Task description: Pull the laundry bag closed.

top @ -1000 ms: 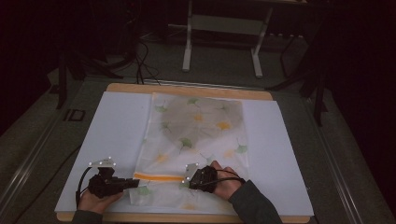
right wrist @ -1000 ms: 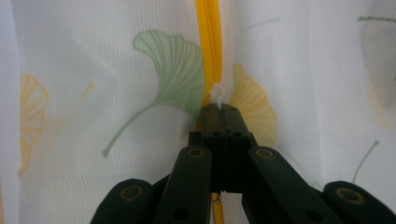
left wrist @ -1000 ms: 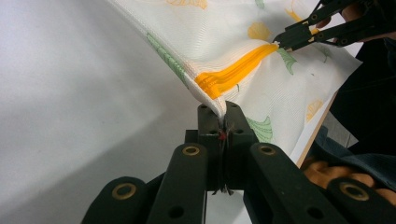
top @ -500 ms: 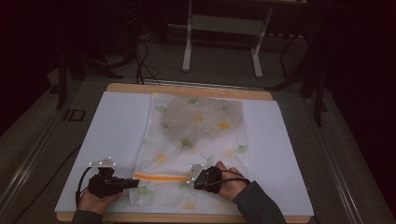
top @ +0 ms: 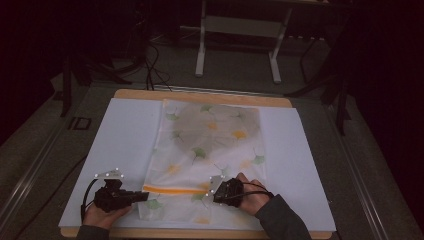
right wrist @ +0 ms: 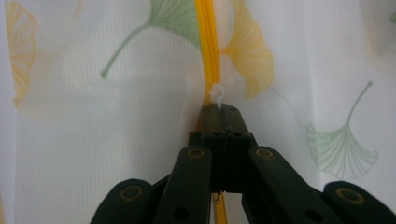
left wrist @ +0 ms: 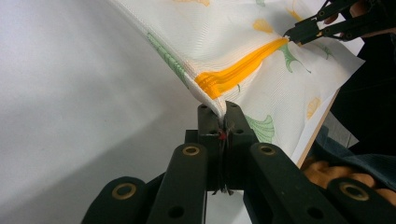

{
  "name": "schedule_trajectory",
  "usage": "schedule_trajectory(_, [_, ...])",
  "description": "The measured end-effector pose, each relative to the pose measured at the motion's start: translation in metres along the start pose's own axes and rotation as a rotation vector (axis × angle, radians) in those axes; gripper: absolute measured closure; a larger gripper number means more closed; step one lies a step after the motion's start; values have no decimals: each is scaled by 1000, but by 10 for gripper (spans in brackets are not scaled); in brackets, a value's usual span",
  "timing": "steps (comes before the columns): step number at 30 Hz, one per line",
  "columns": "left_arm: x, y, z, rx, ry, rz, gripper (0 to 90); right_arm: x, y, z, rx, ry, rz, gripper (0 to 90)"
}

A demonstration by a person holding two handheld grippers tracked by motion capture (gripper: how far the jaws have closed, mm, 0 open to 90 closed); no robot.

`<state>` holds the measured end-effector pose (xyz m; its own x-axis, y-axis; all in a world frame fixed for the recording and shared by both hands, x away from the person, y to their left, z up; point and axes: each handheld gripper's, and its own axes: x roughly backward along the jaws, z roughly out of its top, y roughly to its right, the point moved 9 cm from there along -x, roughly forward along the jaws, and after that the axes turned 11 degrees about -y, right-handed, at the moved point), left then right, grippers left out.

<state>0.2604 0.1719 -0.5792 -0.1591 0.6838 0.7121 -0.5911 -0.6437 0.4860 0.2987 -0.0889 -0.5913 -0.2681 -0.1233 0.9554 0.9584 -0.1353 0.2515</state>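
A white mesh bag (top: 210,140) printed with green and orange leaves lies flat on a white board (top: 120,140). An orange zipper (top: 175,190) runs across its near end. My left gripper (top: 145,196) is shut on the bag's left edge (left wrist: 205,95) just beside the zipper's end (left wrist: 233,72), lifting the fabric a little. My right gripper (top: 212,192) is at the zipper's right part. In the right gripper view it (right wrist: 221,108) is shut on the small white zipper pull (right wrist: 217,93), with the orange zipper (right wrist: 208,46) running straight ahead.
The board rests on a wooden table (top: 200,95) whose near edge (top: 200,234) lies just behind my hands. Beyond the table is a dark floor with a metal stand (top: 237,30) and cables (top: 150,60). Bare board flanks the bag on both sides.
My right gripper has slid slightly to the right along the zipper, so a bit more orange shows between the grippers. The left gripper has stayed put.
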Motion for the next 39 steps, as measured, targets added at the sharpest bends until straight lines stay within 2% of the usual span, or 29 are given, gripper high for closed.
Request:
schedule_trajectory(11, [0, 0, 0, -1, 2, -3, 885, 2, 2, -11, -15, -1, -3, 900])
schedule_trajectory(18, [0, 0, 0, -2, 1, -1, 884, 3, 2, -18, -15, -23, -7, 900])
schedule_trajectory(24, [0, 0, 0, 0, 0, -5, 884, 6, 4, -23, -30, -13, 4, 900])
schedule_trajectory(29, [1, -1, -1, 1, 2, -5, 884, 5, 5, -28, -24, -41, 0, 900])
schedule_trajectory(39, [1, -1, 0, 4, 4, -9, 884, 6, 8, -42, -43, -43, 3, 900])
